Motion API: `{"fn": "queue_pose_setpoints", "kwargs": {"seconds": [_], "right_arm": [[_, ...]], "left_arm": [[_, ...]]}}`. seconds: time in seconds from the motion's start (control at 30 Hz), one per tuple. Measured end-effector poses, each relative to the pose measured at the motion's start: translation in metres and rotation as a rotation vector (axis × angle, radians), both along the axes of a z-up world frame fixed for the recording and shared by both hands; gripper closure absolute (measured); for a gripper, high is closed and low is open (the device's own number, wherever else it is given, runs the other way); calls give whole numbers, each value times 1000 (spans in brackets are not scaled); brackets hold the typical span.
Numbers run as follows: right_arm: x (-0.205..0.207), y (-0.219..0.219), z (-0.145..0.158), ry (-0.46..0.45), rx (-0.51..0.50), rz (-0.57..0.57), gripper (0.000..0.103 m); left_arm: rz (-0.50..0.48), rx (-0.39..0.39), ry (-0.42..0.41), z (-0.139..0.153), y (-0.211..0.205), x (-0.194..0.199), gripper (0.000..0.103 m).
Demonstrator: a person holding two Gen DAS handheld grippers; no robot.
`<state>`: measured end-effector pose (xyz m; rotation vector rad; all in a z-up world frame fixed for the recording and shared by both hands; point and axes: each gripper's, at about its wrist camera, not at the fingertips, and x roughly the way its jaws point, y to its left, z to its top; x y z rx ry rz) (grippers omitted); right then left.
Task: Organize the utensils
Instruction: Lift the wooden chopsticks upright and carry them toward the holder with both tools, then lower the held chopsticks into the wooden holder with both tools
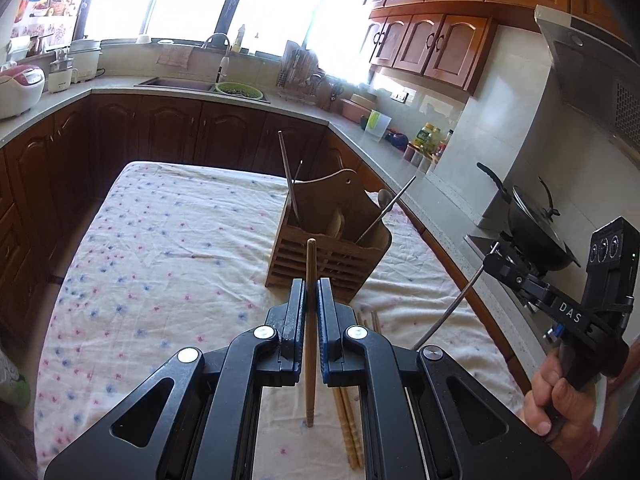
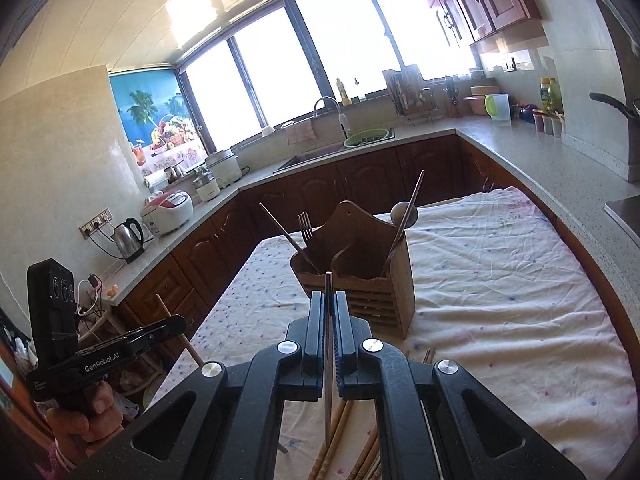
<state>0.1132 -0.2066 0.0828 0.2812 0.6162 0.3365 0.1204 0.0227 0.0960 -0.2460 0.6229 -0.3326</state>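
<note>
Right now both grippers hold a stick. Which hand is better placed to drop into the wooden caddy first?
Probably left. The left gripper, shut on a wooden chopstick, looks close behind the caddy. The right gripper, shut on a metal chopstick, faces it too but seems further back. Close call.

Both views ride on handheld tongs and look forward and somewhat downward along the fingers. The left wrist camera sits close above the cloth-covered counter [image 1: 160,240], facing the wooden utensil holder [image 1: 332,232] and the windows beyond — the right tongs [image 1: 496,260] show at its right edge. The right wrist camera faces the same holder [image 2: 360,280] from slightly further right, the left tongs [image 2: 176,322] at its left edge. Both share the holder, cloth, sink [image 1: 176,82] and windows.
</note>
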Motion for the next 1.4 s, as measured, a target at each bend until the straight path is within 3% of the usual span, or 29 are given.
{"fn": "queue_pose_setpoints", "kwargs": {"seconds": [0.37,0.63,0.87,1.1,1.4], "right_arm": [[15,-6,16,-55,0,-23,99],[49,-14,49,-143,1,-59,99],[87,-20,78,-234,-13,-126,99],[115,-25,62,-225,-24,-180,99],[125,-29,20,-175,-18,-207,99]], "left_arm": [[16,15,-57,22,-1,19,98],[43,23,-188,68,-7,50,98],[99,-17,-298,102,-11,91,98],[160,-41,-272,82,-18,138,98],[182,-53,-194,28,-23,155,98]]}}
